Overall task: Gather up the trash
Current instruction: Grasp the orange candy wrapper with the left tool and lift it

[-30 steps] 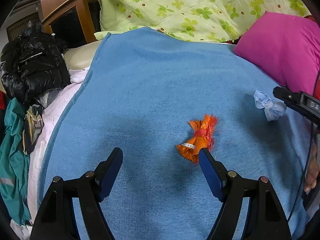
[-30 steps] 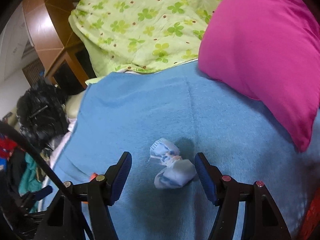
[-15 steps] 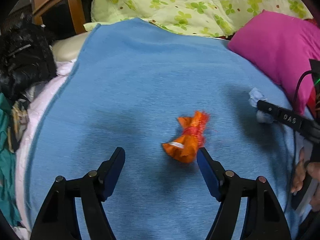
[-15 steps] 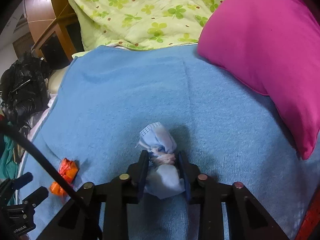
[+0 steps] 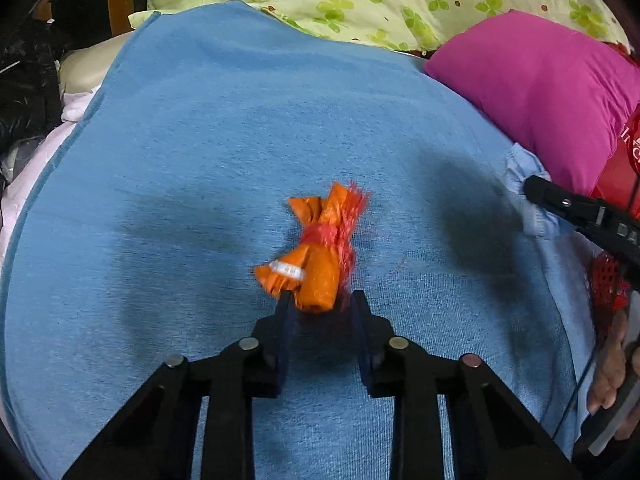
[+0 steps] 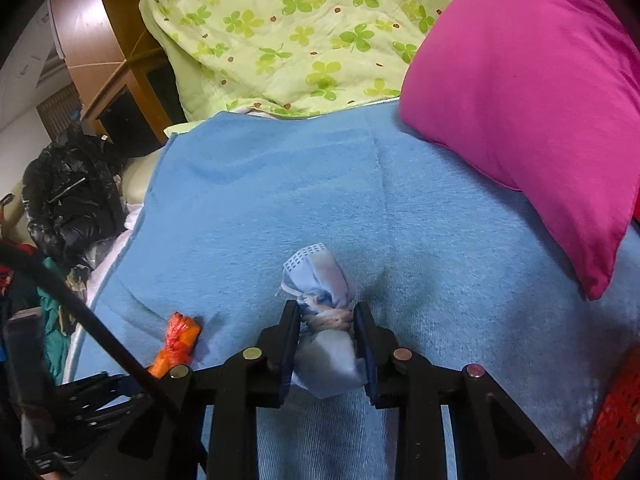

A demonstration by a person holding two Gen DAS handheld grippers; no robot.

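on the blue blanket (image 5: 200, 160), two knotted wads of trash, one per tool. right gripper (image 6: 326, 316) is clamped on the pale blue mask bundle (image 6: 320, 276) at its tied waist, likely the firmest spot on a soft wad. left gripper (image 5: 319, 300) is closing; the orange wrapper bundle (image 5: 320, 256) sits with its near end between the tips, contact looks just made. magenta pillow (image 6: 520, 100) lies beside, untouched.

A blue blanket (image 6: 420, 216), a pink pillow (image 6: 528, 92), a clover-print quilt (image 6: 288, 28), black jacket (image 6: 68, 196).
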